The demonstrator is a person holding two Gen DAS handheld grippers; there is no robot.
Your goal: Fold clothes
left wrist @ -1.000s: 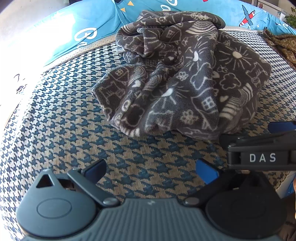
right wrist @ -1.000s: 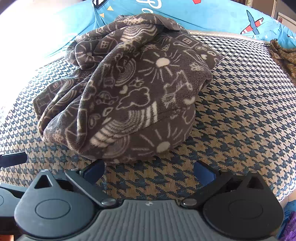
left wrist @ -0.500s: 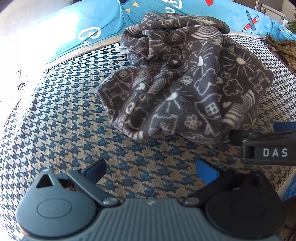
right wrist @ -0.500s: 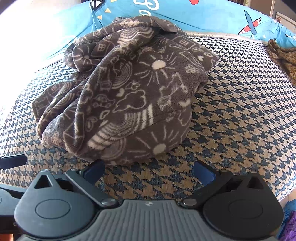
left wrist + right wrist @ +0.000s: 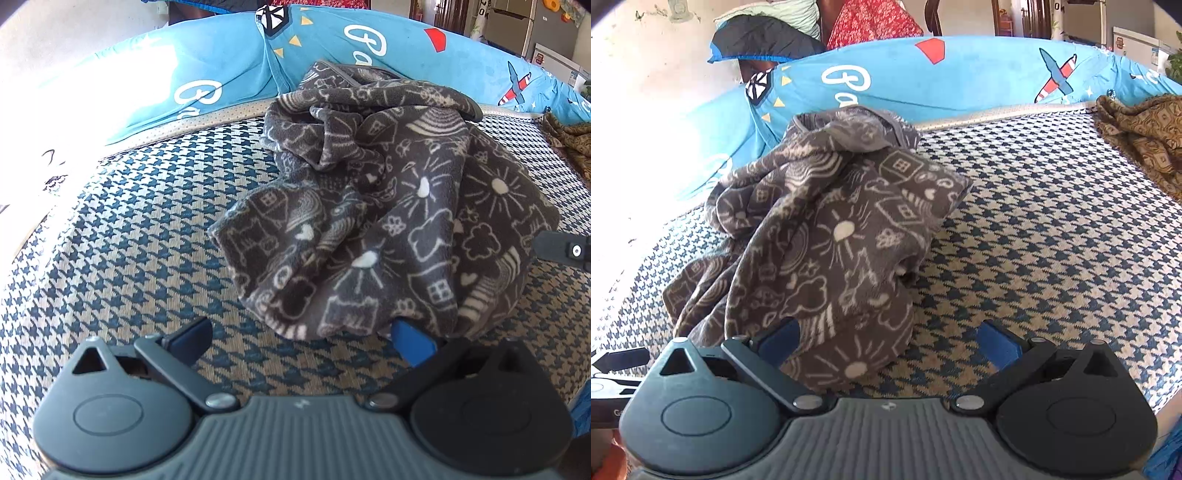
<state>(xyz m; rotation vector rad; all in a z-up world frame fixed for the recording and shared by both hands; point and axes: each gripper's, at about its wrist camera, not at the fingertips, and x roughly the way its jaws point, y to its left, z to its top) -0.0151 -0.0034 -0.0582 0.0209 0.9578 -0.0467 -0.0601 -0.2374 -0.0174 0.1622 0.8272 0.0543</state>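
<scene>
Grey fleece garment [image 5: 827,258] lies bunched between the right gripper's [image 5: 886,341] spread, empty fingers [image 5: 997,343].

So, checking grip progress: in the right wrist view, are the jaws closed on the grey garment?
No, the right gripper stands wide open around the grey garment.

White cursive lettering on the blue cushion [image 5: 229,70] along the far edge of the houndstooth mat [image 5: 129,240]: only fragments legible, "Pa" near the middle in the left wrist view, a "B"-like letter further left. In the right wrist view, "Ba" [image 5: 846,79] again, rest hidden.
</scene>
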